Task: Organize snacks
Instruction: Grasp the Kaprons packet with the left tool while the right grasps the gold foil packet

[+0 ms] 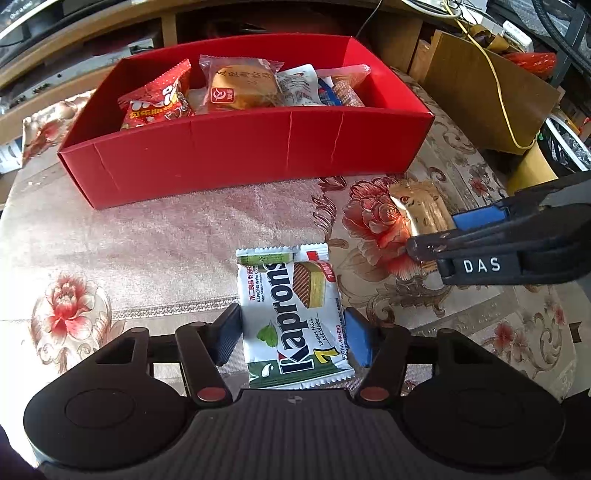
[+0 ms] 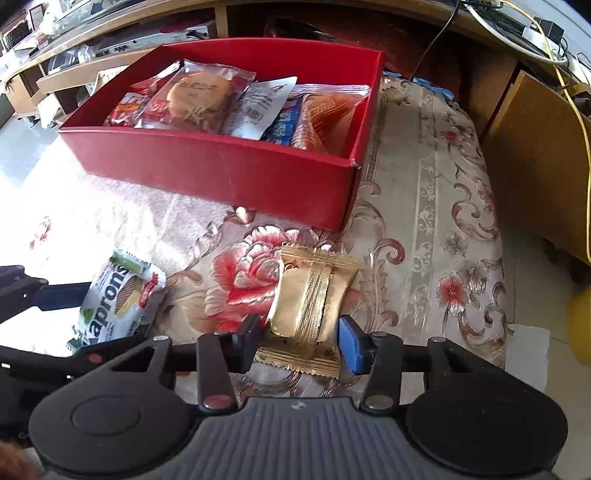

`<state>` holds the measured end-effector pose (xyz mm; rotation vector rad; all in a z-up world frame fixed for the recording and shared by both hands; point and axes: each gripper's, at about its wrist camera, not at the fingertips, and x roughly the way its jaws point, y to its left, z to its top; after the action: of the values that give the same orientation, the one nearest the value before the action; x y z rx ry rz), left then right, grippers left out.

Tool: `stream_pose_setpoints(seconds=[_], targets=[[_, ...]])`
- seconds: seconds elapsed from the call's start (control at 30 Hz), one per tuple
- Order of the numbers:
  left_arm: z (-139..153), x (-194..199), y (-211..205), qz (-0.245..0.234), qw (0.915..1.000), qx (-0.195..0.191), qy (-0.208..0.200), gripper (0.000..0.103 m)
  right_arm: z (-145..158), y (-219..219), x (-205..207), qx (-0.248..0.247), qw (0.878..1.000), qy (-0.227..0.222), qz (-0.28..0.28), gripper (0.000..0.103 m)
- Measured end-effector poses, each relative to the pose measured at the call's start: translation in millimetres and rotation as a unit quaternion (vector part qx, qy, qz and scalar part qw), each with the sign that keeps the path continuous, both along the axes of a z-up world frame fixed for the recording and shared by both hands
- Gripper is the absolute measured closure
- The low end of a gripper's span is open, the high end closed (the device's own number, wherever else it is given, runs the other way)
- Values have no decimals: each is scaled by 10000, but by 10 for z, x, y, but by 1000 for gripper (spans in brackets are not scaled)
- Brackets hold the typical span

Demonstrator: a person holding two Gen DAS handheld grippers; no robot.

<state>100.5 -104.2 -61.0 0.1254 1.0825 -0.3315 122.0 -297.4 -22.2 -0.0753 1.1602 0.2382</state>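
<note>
A white and green Kaprons wafer packet (image 1: pixel 291 317) lies on the floral tablecloth, and my left gripper (image 1: pixel 293 336) is shut on it, one pad against each long edge. To its right, a gold foil snack packet (image 2: pixel 310 295) sits tilted between the pads of my right gripper (image 2: pixel 303 343), which is shut on its lower half. The right gripper (image 1: pixel 434 234) also shows from the side in the left wrist view, over the gold packet (image 1: pixel 421 206). Behind both stands an open red box (image 1: pixel 240 158) holding several wrapped snacks. The wafer packet (image 2: pixel 118 299) appears at the left of the right wrist view.
The tablecloth (image 1: pixel 147 236) covers a rounded table whose edge falls away at the right (image 2: pixel 498 295). A brown cardboard box (image 1: pixel 480 85) with a yellow cable (image 1: pixel 498 92) stands off the table's right side. Wooden shelving (image 2: pixel 110 22) runs behind the red box (image 2: pixel 221 170).
</note>
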Motion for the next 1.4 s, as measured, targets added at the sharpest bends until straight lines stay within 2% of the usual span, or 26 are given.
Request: stream_pose_setpoints(seconds=[0.27,0.47,0.57,0.63,0.67,0.7,0.8,0.93,1.0,1.1,1.13,1.17,1.23,1.37,1.4], targets=[[132,-34,70,22,9998,-139,-148,39,123,67,-165,201,9997,-113,1,70],[132,-37,141,92,9997,-173,-112,39,37,33,-141,140,9998,35,-154,69],[115,-20,160,114,9997,-188,-77,39,54,-9,-69,253,9990,37,-380,65],[99,-4,174,128,9997,-223,-39,39,94,-17,-25,422,9981,26,-437,57],[91,2,182,134,9996,-244,-19,39,96,-16,-5,462,9978,28,-470,40],[80,12,190,141,9996,-263,7,39,80,-11,26,450,9975,57,-541,30],[40,42,204,204,9992,-325,88,38,-28,-1,130,550,9952,289,-760,27],[9,67,199,286,9989,-344,117,36,-69,113,148,267,9965,149,-778,26],[-2,75,184,311,9990,-323,54,33,-104,215,122,45,9982,78,-594,15],[-24,95,135,295,9993,-248,-10,30,-141,245,113,65,9987,68,-501,9],[-24,86,118,259,9995,-199,-47,31,-134,239,113,78,9990,97,-434,9],[-25,78,106,223,9996,-144,-57,33,-123,238,93,26,9993,65,-361,14],[-17,56,113,143,9998,-22,-121,38,-92,242,33,-79,9997,-26,-242,26],[3,45,195,149,9998,-119,-74,39,-15,236,-72,-127,9998,-124,-27,56],[11,40,204,161,9998,-126,-73,39,2,223,-98,-87,9999,-100,-30,57]])
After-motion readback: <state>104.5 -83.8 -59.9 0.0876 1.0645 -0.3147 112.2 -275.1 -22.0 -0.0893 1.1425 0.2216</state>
